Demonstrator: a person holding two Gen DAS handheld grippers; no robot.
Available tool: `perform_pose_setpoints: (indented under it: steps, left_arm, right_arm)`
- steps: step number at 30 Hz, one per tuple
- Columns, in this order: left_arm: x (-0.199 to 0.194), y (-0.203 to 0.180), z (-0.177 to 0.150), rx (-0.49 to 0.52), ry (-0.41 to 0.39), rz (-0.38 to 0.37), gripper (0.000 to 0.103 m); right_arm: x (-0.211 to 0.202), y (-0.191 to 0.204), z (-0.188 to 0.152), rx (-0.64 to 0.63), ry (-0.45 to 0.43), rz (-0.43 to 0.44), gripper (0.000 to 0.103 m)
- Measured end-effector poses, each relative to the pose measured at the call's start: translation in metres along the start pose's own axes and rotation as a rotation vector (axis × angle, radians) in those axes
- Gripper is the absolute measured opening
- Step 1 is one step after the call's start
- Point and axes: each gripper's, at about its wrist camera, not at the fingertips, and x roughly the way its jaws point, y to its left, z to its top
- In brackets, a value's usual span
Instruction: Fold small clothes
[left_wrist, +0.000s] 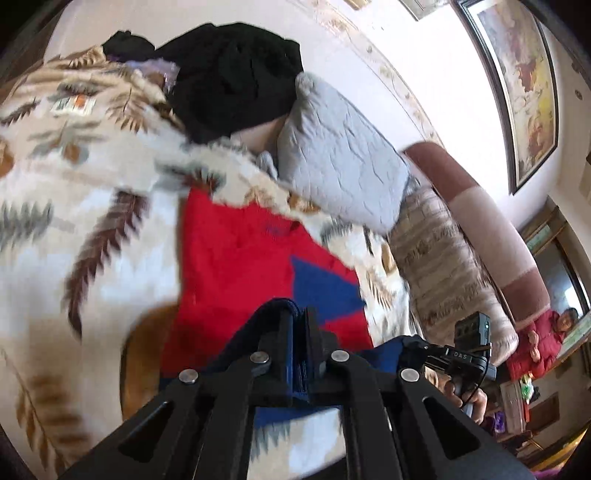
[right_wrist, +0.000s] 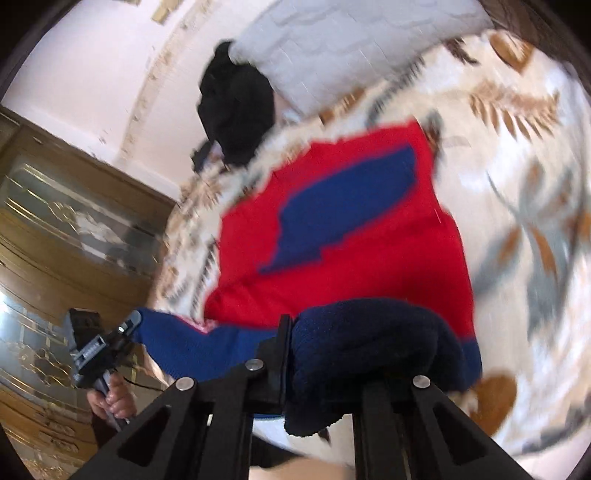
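Observation:
A small red knit sweater with blue patches lies on a leaf-patterned blanket; it also shows in the right wrist view. My left gripper is shut on the sweater's dark blue hem and holds that edge lifted. My right gripper is shut on the dark blue hem at the other corner; the cloth bulges over and hides one finger. The right gripper shows in the left wrist view, and the left gripper shows in the right wrist view.
A grey quilted pillow and a heap of black clothes lie at the far side of the bed. A striped bolster lies along the right. A wooden glass-front cabinet stands beside the bed.

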Motion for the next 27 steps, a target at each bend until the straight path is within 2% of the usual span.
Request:
perform_pose_setpoints:
  steps: [3, 8, 11, 12, 15, 16, 17, 18, 19, 20, 21, 23, 25, 27]
  left_arm:
    - [0.019, 0.013, 0.035, -0.043, -0.027, -0.003, 0.005]
    - [0.065, 0.037, 0.086, -0.080, -0.072, 0.050, 0.005]
    - [0.096, 0.054, 0.109, -0.098, -0.098, 0.077, 0.005]
    - [0.107, 0.060, 0.114, -0.099, -0.101, 0.097, 0.005]
    - [0.135, 0.081, 0.119, -0.149, -0.087, 0.157, 0.005]
    - [0.143, 0.088, 0.119, -0.172, -0.080, 0.157, 0.005]
    - [0.146, 0.092, 0.118, -0.179, -0.077, 0.167, 0.005]
    - [0.147, 0.094, 0.117, -0.178, -0.080, 0.187, 0.005]
    - [0.145, 0.093, 0.117, -0.173, -0.093, 0.200, 0.005]
    - [0.140, 0.091, 0.116, -0.166, -0.126, 0.213, 0.006]
    - [0.135, 0.089, 0.116, -0.160, -0.155, 0.217, 0.011]
    - [0.121, 0.080, 0.116, -0.143, -0.195, 0.229, 0.028]
    - [0.108, 0.063, 0.110, -0.086, -0.225, 0.303, 0.048]
    - [0.107, 0.045, 0.102, -0.007, -0.196, 0.364, 0.054]
  right_arm:
    - [0.009, 0.000, 0.038, 0.021, -0.054, 0.025, 0.012]
    - [0.044, -0.015, 0.107, 0.100, -0.128, 0.058, 0.012]
    - [0.068, -0.036, 0.142, 0.166, -0.166, 0.103, 0.012]
    - [0.075, -0.044, 0.150, 0.190, -0.180, 0.118, 0.015]
    - [0.101, -0.087, 0.172, 0.343, -0.206, 0.203, 0.020]
    - [0.106, -0.100, 0.174, 0.389, -0.202, 0.212, 0.030]
    - [0.109, -0.108, 0.176, 0.415, -0.207, 0.212, 0.051]
    - [0.109, -0.122, 0.177, 0.460, -0.221, 0.207, 0.063]
    - [0.103, -0.129, 0.177, 0.487, -0.249, 0.223, 0.071]
    - [0.096, -0.135, 0.178, 0.502, -0.285, 0.239, 0.071]
    - [0.087, -0.139, 0.179, 0.507, -0.321, 0.246, 0.072]
    - [0.067, -0.139, 0.181, 0.472, -0.368, 0.217, 0.072]
    - [0.055, -0.128, 0.180, 0.406, -0.344, 0.137, 0.072]
    - [0.048, -0.110, 0.175, 0.308, -0.307, 0.028, 0.072]
